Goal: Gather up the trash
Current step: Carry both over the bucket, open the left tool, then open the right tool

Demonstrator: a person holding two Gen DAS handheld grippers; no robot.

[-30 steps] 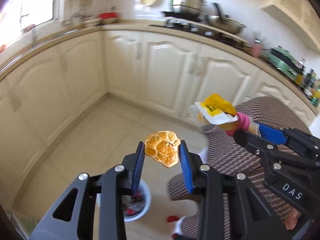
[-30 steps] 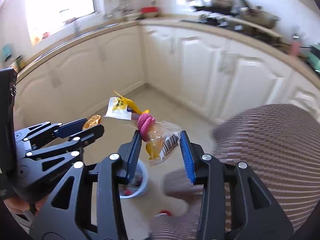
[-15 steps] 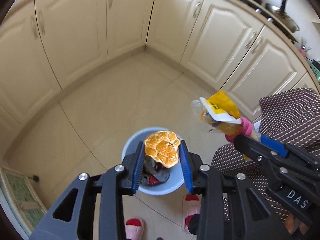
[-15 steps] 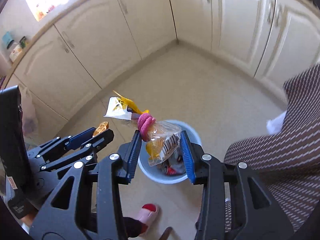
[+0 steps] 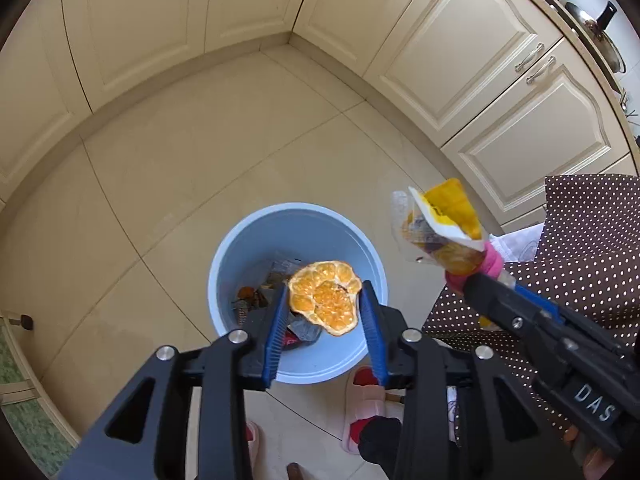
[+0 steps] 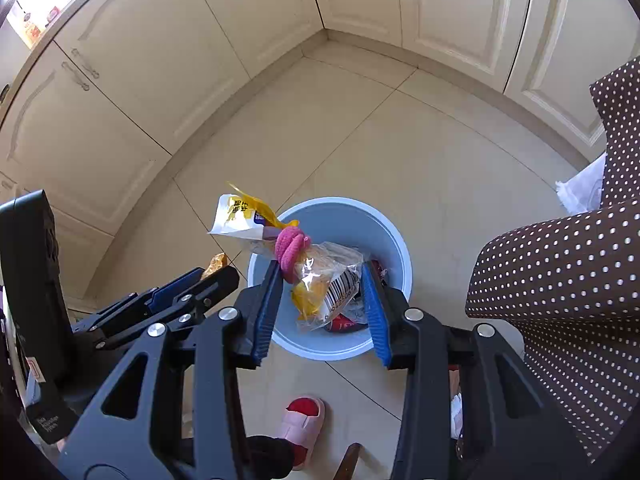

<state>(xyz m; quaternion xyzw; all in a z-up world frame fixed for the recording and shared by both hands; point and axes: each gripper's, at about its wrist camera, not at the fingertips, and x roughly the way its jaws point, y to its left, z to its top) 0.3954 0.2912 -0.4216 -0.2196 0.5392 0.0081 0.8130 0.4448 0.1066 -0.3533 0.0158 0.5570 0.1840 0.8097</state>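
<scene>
My left gripper [image 5: 324, 286] is shut on a piece of orange peel [image 5: 326, 300], its pulpy side facing the camera, right above the pale blue bin [image 5: 256, 236] on the floor. My right gripper [image 6: 320, 266] is shut on a clear snack bag [image 6: 324, 284] with a yellow and white top, tied by a pink band [image 6: 290, 248]. It hangs over the bin [image 6: 360, 220] too. From the left wrist view the bag [image 5: 440, 224] sticks out past the bin's right rim. Wrappers and scraps lie in the bin.
Cream cabinet doors [image 5: 460, 52] line the corner behind the bin. The person's pink slippers [image 6: 302, 426] stand just before the bin, and brown polka-dot clothing [image 6: 560, 288] fills the right side. A green mat [image 5: 24, 412] lies at the far left. Pots [image 5: 600, 36] sit on the counter.
Both grippers have come down and tipped toward the floor, from facing the cabinets to hanging over the blue bin. The peel and the bag stay gripped.
</scene>
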